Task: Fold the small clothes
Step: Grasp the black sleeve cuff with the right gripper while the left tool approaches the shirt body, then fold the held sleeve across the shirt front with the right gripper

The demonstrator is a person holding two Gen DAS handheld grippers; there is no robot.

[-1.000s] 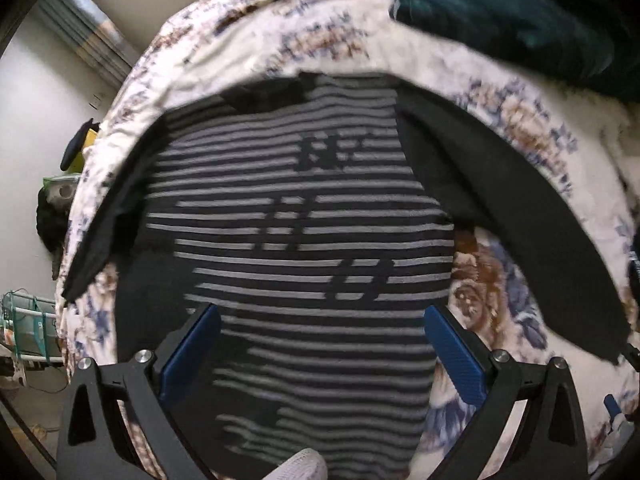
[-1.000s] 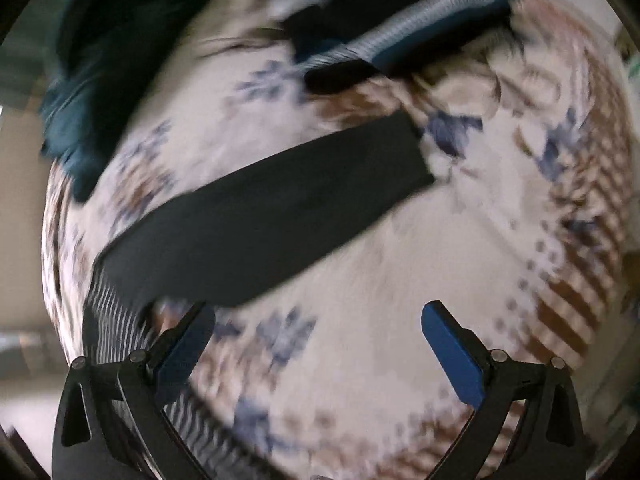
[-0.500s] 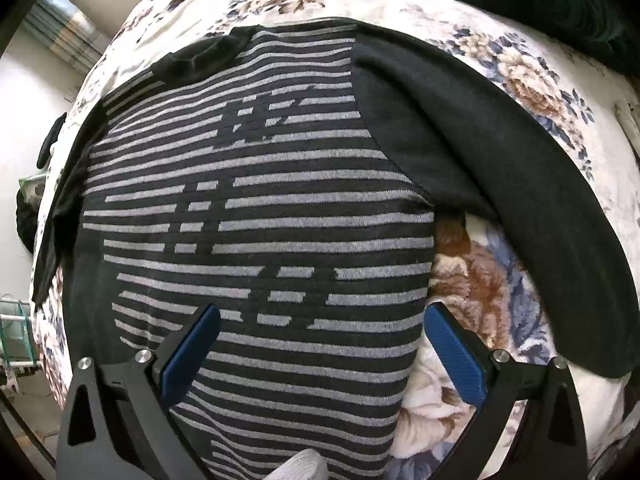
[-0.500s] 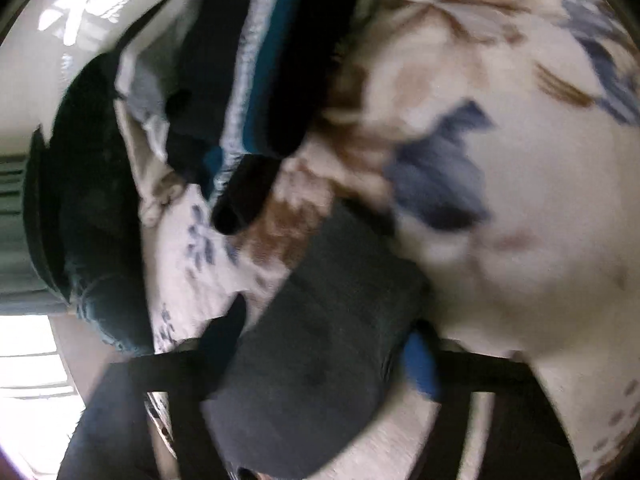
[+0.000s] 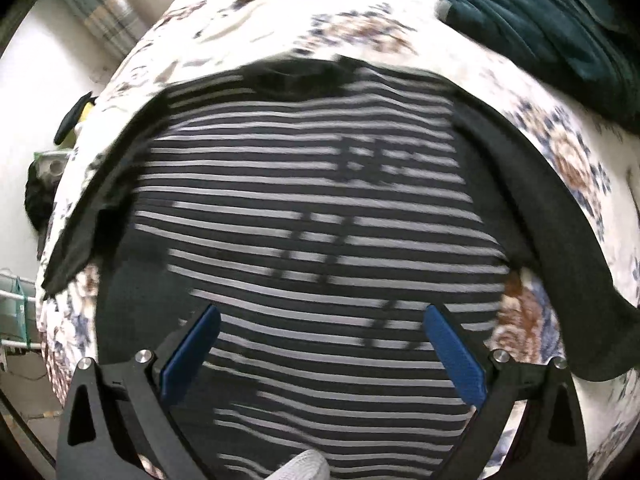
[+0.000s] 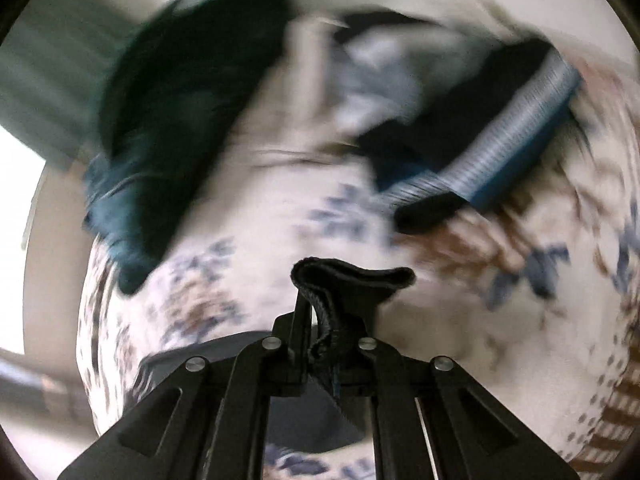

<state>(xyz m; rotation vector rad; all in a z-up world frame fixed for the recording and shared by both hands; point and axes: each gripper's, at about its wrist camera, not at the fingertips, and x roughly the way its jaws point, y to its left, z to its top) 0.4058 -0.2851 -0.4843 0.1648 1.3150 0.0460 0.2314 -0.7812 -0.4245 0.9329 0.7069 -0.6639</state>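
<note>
A black shirt with grey stripes lies spread flat on the floral bedspread, with its black sleeves out to both sides. My left gripper is open and hovers over the shirt's lower part, with blue pads apart. My right gripper is shut on the cuff of the shirt's black right sleeve, and holds it lifted above the bedspread. The right wrist view is blurred by motion.
A dark teal blanket lies at the far right of the bed and shows in the right wrist view. A pile of folded clothes with blue and grey ribbing lies beyond my right gripper. The bed's left edge drops to the floor with clutter.
My right gripper closed on the sleeve cuff and lifted it. My left gripper drew back from the shirt after moving in close, still open.
</note>
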